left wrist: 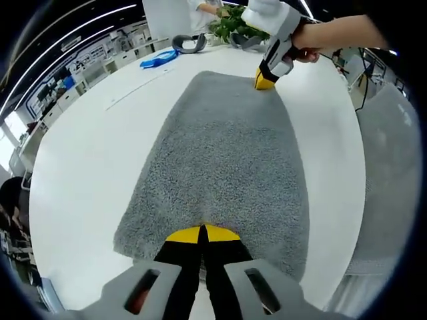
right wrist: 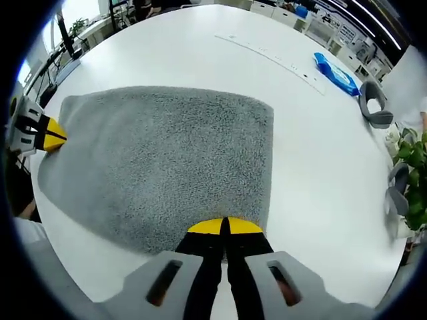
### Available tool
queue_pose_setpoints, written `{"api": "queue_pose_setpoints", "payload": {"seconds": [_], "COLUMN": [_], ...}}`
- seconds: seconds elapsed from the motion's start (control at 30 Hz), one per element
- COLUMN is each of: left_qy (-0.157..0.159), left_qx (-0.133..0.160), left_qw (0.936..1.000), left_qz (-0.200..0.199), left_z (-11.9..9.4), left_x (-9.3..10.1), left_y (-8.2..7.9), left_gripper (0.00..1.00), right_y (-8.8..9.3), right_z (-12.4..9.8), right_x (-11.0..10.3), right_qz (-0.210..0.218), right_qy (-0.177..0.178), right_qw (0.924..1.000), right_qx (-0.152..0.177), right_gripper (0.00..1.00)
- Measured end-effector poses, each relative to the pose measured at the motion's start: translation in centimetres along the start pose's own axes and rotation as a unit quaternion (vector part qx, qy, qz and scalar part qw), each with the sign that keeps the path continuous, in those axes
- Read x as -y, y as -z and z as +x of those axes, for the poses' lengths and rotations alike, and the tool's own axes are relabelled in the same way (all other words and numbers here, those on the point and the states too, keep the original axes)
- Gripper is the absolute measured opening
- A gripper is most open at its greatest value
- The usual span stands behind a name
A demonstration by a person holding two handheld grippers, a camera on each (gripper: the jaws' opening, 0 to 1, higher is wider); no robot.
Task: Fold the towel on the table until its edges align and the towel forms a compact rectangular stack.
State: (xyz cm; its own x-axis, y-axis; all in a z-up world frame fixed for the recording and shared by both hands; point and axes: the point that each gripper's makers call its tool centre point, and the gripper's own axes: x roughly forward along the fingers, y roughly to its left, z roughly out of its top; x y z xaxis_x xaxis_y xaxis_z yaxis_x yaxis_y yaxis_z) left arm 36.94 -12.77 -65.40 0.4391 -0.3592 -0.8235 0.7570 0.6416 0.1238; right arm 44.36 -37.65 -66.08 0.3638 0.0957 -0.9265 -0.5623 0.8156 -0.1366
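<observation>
A grey towel (left wrist: pixel 227 160) lies flat on the round white table (left wrist: pixel 87 173). At the bottom of the left gripper view, my left gripper (left wrist: pixel 201 235) has its yellow-tipped jaws pressed together over the towel's near edge. My right gripper (left wrist: pixel 265 80), held by a hand, pinches the towel's far right corner. In the right gripper view the towel (right wrist: pixel 167 160) spreads ahead of my right gripper (right wrist: pixel 225 227), which is shut at its near edge. The left gripper (right wrist: pixel 48 137) sits at the towel's left corner.
A blue packet (left wrist: pixel 159 60) (right wrist: pixel 337 75), grey curved headsets (left wrist: pixel 189 43) (right wrist: pixel 375 110) and a green plant (left wrist: pixel 233 23) (right wrist: pixel 410 157) stand along the table's far side. A thin strip (right wrist: pixel 267 57) lies on the table. Grey fabric (left wrist: pixel 387 167) hangs beyond the table's edge.
</observation>
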Motion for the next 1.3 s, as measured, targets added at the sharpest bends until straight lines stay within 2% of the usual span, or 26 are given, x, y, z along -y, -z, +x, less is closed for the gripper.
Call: {"api": "queue_pose_setpoints", "payload": {"seconds": [0.1,0.3,0.37,0.63,1.03,1.3], "left_qy": [0.002,-0.012,-0.012,0.000,0.017,0.054], "left_qx": [-0.003,-0.007,-0.008,0.005,0.009,0.013], "left_qw": [1.0000,0.9986,0.9985,0.9994,0.9989,0.9977], "left_qz": [0.004,0.051,0.053,0.033,0.043,0.040], "left_z": [-0.1,-0.2,-0.2,-0.6,-0.8,-0.8], "left_x": [0.4,1.2,1.6,3.1,5.4,7.4], "left_y": [0.0,0.0,0.0,0.2,-0.1,-0.5], "left_gripper": [0.00,0.01,0.01,0.01,0.01,0.01], "right_y": [-0.1,-0.6,-0.8,-1.6,-2.5,-3.0], "right_z": [0.1,0.3,0.4,0.8,1.2,1.4], "right_x": [0.1,0.4,0.5,0.8,1.5,1.7], "right_qz": [-0.006,-0.009,-0.012,-0.028,-0.044,-0.052], "right_qy": [0.000,-0.009,-0.011,-0.008,0.002,0.003], "right_qw": [1.0000,0.9999,0.9998,0.9996,0.9990,0.9986], "right_qx": [0.000,0.006,0.010,-0.005,-0.007,-0.005], "right_gripper": [0.00,0.00,0.00,0.00,0.00,0.00]}}
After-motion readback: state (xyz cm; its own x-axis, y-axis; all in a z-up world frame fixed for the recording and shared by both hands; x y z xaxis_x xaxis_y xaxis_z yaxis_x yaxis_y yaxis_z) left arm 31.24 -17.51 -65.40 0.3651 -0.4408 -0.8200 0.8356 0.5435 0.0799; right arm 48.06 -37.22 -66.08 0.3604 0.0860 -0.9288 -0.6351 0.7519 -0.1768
